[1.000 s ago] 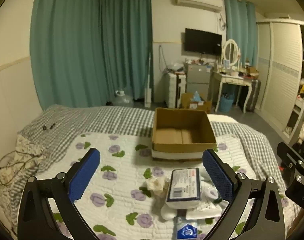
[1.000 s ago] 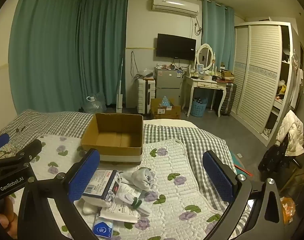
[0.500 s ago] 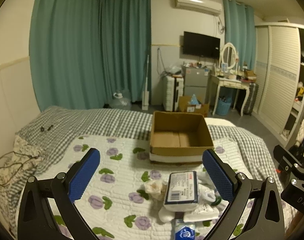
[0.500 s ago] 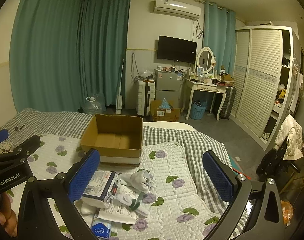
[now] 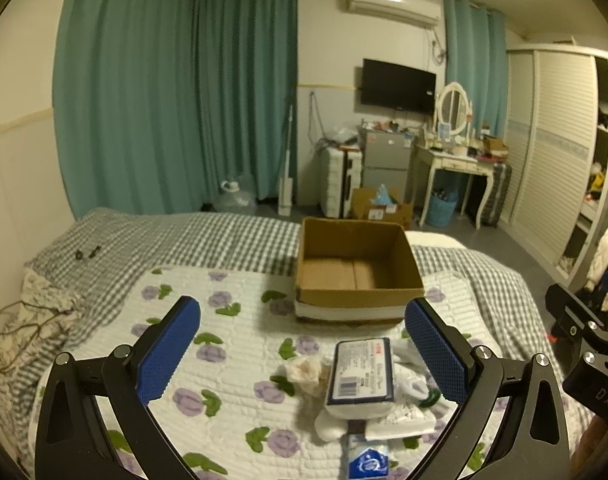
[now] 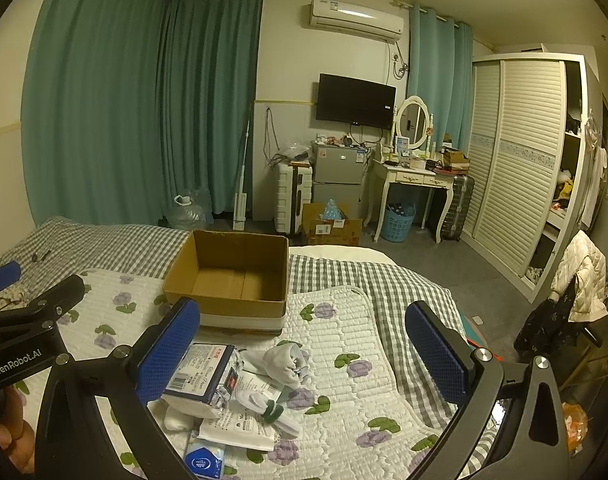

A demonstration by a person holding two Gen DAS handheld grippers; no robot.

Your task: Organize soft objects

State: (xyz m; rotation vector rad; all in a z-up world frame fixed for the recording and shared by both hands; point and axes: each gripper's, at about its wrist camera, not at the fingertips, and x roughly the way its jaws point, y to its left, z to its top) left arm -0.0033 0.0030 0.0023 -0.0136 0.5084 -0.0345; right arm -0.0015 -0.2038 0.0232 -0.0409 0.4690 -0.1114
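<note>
An open, empty cardboard box [image 5: 356,272] [image 6: 231,276] stands on the flowered quilt [image 5: 231,340]. In front of it lies a pile of soft items: a wrapped tissue pack [image 5: 362,374] [image 6: 201,376], a crumpled tissue [image 5: 306,370], white socks [image 6: 285,360], a flat white packet [image 6: 239,428] and a small blue tissue pack [image 5: 366,460] [image 6: 203,460]. My left gripper [image 5: 301,352] is open and empty above the pile. My right gripper [image 6: 301,352] is open and empty, to the right of the pile.
The bed has a grey checked cover [image 5: 183,236] and a cable on a pillow [image 5: 19,328] at the left. Beyond the bed stand a dressing table [image 6: 416,176], a small fridge [image 6: 338,180], a wardrobe [image 6: 520,168] and teal curtains [image 5: 163,100].
Both grippers have lifted and drawn back a little, so the box and pile sit slightly lower and farther in view. Nothing was grasped.
</note>
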